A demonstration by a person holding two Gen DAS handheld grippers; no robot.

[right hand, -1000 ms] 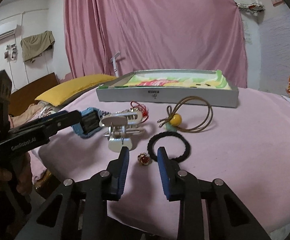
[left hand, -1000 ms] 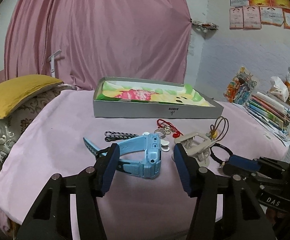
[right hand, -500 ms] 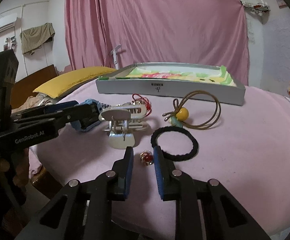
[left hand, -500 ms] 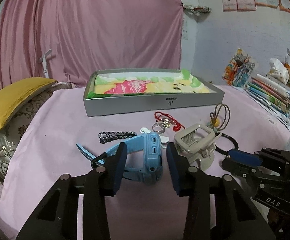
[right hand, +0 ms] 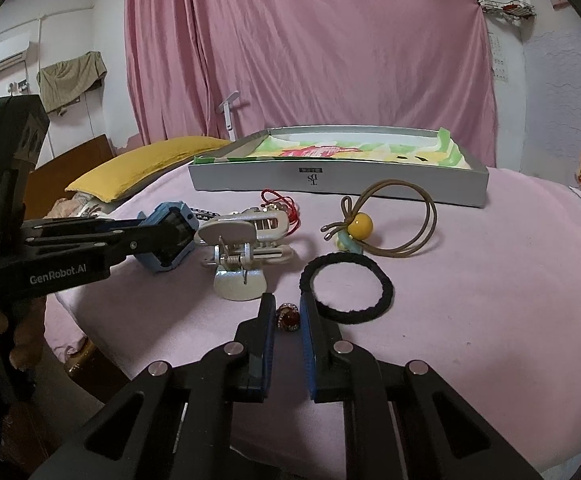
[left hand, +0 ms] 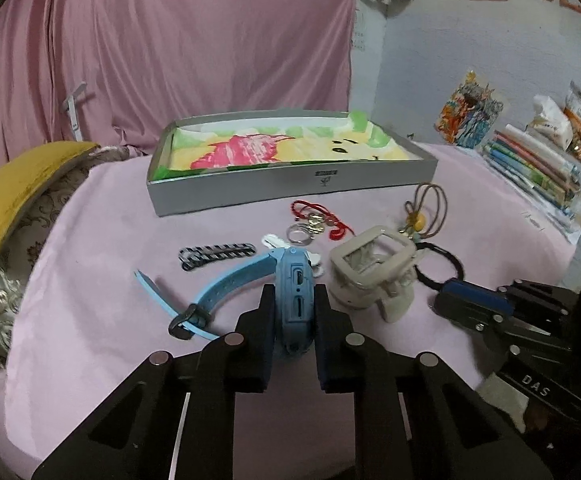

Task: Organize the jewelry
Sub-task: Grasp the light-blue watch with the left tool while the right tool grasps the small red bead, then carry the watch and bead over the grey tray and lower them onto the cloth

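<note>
Partly hidden: blue watch (left hand: pixel 293 300) clamped in left claw (left hand: pixel 293 312), small red ring (right hand: pixel 288 317) between right claw's (right hand: pixel 288 312) near-closed pads.

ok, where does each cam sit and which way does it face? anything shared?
Left wrist: on the left gripper, looking forward along its fingers at the blue watch they clamp, toward the gray box; the right gripper shows at right.
Right wrist: on the right gripper, fingers either side of a red ring; the left gripper and the person's hand show at left.
Shared: watch, box, hair claw.
</note>
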